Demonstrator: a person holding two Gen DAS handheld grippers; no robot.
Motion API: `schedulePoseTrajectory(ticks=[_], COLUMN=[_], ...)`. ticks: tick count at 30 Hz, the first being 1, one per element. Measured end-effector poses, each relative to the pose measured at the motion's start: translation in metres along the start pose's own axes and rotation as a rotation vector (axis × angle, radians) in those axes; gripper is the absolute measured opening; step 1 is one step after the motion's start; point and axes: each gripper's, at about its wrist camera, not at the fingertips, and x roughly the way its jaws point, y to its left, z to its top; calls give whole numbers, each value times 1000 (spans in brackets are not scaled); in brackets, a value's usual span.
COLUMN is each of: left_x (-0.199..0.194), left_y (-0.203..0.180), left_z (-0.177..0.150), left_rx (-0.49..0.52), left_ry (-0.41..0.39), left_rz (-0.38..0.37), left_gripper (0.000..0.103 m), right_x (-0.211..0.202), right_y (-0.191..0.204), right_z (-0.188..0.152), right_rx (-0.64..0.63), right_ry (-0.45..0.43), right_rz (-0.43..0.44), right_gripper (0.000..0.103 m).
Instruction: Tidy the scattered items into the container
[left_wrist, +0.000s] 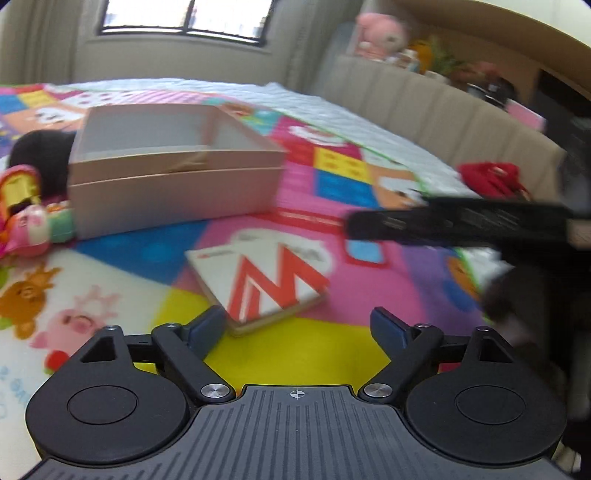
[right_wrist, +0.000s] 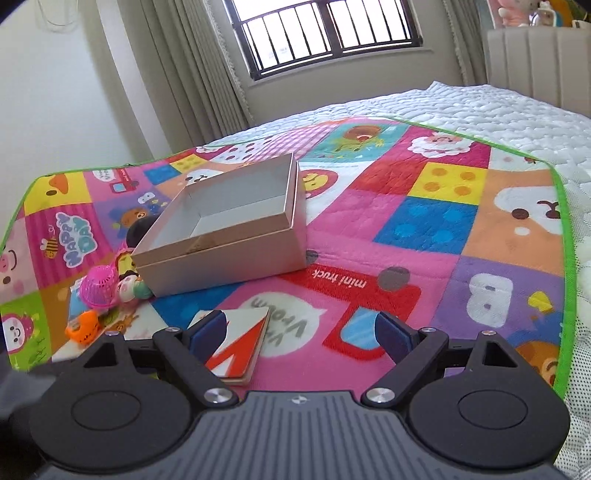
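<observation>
A: Your left claw stands spread wide, nothing between its dark blue pads. Just ahead of it, nearest its left finger, the flat white card box with the orange-red zigzag mark lies on the bright patchwork play mat that covers the bed.

B: And the container?

A: The open beige cardboard box sits further ahead and to the left of that claw, upright, and what you can see of its inside is bare. Against its left side, a black rounded toy and a pink, gold and green plastic toy crowd together, blurred. To the right of the claw, a long black bar reaches across, and a red object lies beyond it; I cannot tell what either is.

B: Your right claw?

A: The right claw is spread too, and empty. The same white card box lies under its left finger, partly hidden by it; whether they touch I cannot tell. The beige box is ahead and to the left. Left of the claw, beside that box's near corner, you have a small pink mesh basket and an orange plastic piece.
</observation>
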Motion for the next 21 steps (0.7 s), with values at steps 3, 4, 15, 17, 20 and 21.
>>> schedulePoseTrajectory(ticks=[3, 4, 15, 17, 20, 21], left_x=[-17, -26, -87, -84, -71, -65], left_y=[6, 11, 102, 110, 121, 123], left_z=[-7, -11, -17, -13, -9, -8], left_rx=[0, 1, -225, -237, -232, -238], left_ry=[-17, -29, -150, -145, -121, -110], left_rz=[103, 157, 682, 696, 713, 721], left_gripper=[95, 95, 100, 100, 100, 100], right_x=[12, 18, 91, 84, 73, 69], right_y=[14, 21, 94, 92, 88, 87], right_z=[0, 0, -15, -15, -17, -19], right_rx=[-31, -47, -310, -312, -309, -318], right_ry=[20, 28, 153, 142, 105, 92], right_rz=[29, 38, -74, -46, -48, -54], right_gripper=[93, 95, 98, 81, 81, 81])
